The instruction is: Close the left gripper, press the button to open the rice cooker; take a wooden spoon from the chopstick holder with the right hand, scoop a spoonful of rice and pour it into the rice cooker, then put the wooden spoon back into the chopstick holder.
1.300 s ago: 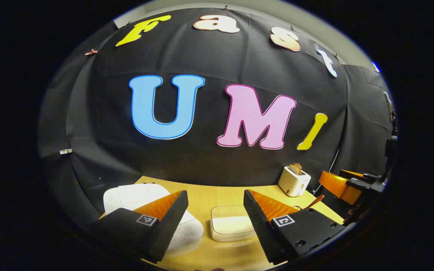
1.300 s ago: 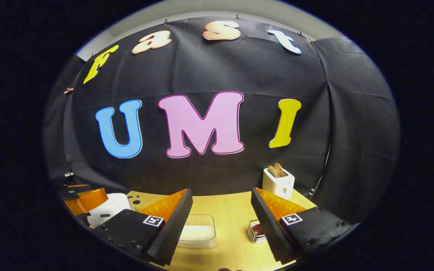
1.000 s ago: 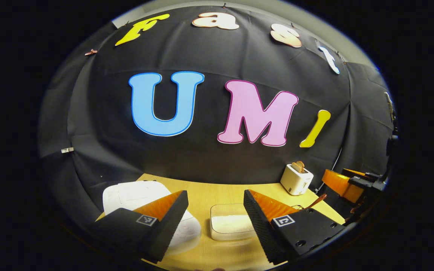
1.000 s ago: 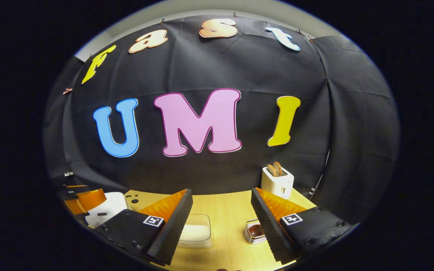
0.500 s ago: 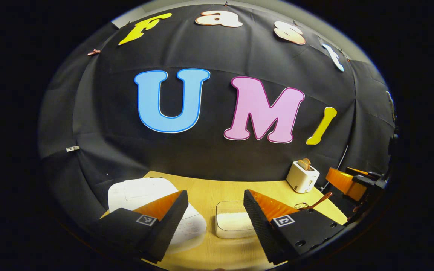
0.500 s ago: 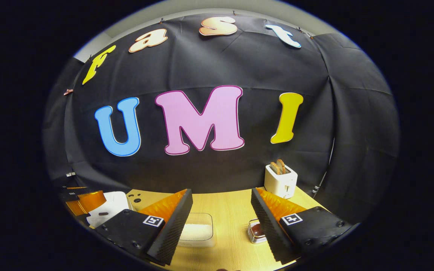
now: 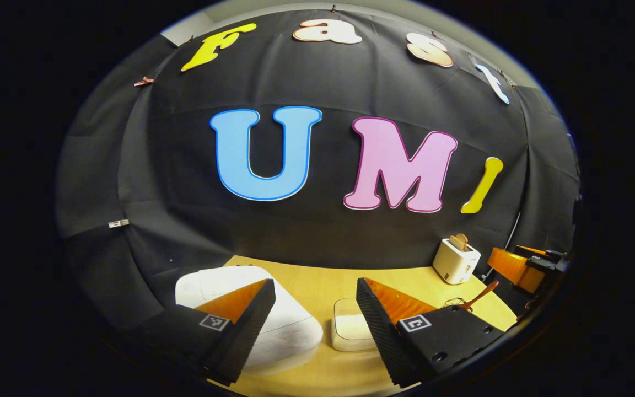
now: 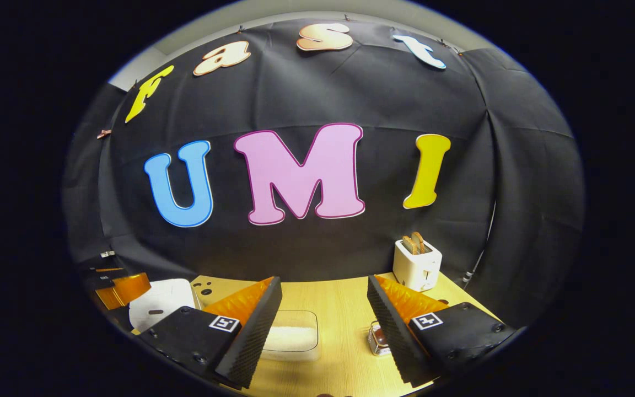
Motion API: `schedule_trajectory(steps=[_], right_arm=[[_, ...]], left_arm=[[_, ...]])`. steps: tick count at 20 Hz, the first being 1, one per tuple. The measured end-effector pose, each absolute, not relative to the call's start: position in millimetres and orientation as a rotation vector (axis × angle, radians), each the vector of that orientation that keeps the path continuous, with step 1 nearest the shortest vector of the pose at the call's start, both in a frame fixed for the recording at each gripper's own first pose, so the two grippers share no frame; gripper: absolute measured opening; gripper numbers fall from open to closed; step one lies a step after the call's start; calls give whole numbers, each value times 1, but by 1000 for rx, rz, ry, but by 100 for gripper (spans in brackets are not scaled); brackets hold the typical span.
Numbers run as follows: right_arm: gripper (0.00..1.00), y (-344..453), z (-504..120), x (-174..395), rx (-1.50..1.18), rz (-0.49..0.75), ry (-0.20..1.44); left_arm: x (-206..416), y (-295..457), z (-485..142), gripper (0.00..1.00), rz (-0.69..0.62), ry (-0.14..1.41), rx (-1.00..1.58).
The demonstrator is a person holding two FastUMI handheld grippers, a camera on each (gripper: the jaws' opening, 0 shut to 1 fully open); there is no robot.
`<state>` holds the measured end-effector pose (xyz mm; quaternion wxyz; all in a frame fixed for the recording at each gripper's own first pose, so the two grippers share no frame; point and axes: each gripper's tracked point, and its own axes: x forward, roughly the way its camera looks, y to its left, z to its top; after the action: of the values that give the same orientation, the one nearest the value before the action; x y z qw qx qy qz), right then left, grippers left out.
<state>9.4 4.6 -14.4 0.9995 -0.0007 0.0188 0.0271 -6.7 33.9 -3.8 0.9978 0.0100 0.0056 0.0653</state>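
Left gripper view: left hand-held gripper (image 7: 316, 309), jaws wide, empty, above tabletop (image 7: 317, 278). Rice cooker (image 7: 290, 325), lid down, lower left. Rice container (image 7: 348, 328) between fingers. Wooden spoon (image 7: 480, 295) in chopstick holder (image 7: 451, 302), right; toaster (image 7: 455, 262) behind.

Right gripper view: right hand-held gripper (image 8: 324, 309), jaws wide, empty. Rice container (image 8: 292, 339) ahead; chopstick holder (image 8: 377, 339) beside right finger; rice cooker (image 8: 160, 303) far left.

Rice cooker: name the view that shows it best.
Left gripper view: the rice cooker, lid shut, lies close and large behind the left finger. Right gripper view catches just a small white part at its left edge.
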Motion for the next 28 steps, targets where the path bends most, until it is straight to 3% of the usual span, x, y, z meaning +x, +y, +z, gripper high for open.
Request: schedule_trajectory(steps=[3, 5, 9, 10, 13, 14, 28], right_arm=[[96, 8, -12, 5, -36, 56, 23], [97, 11, -15, 3, -38, 67, 29], [97, 12, -18, 0, -38, 65, 45], [97, 12, -19, -2, -39, 64, 48], [97, 11, -23, -5, -44, 50, 56], [97, 9, -24, -6, -46, 43, 61], [97, -5, -39, -21, -35, -29, 117]], left_arm=[[-11, 43, 3, 94, 130, -13, 46], [-11, 47, 8, 84, 113, -23, 56], [-9, 65, 12, 57, 109, -12, 27], [-9, 74, 11, 43, 126, -6, 21], [-9, 101, 8, 20, 195, 13, 17], [-8, 110, 5, 8, 219, 26, 17], [22, 145, -108, 5, 204, 376, -60]])
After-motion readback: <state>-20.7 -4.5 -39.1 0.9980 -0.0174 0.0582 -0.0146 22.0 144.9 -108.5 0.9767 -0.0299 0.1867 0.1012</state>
